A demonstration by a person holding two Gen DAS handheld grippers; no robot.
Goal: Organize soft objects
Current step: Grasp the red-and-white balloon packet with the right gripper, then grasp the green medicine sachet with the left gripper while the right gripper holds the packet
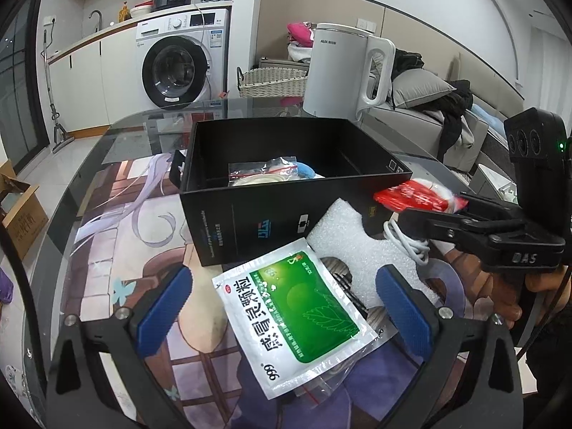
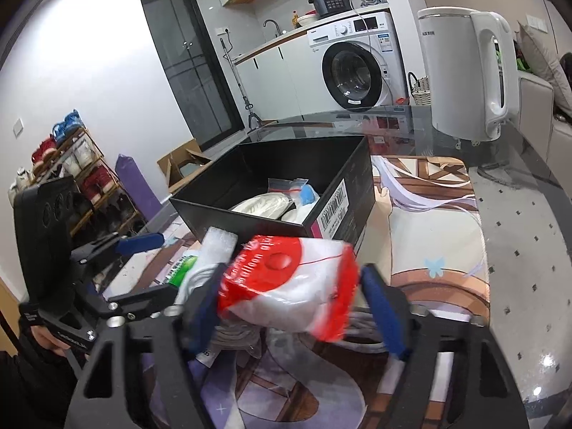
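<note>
With a few bagged items already lying in the black box, the right gripper is carrying a red-and-white packet, apparently clamped, toward twelve o'clock while the wide-open left gripper is straddling the green sachet.

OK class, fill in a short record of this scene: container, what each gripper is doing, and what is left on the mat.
container: open black cardboard box, several bagged items inside
right gripper: shut on red-and-white plastic packet, beside the box
left gripper: open, around green-and-white medicine sachet
also on mat: white foam sheet, white cable
</note>
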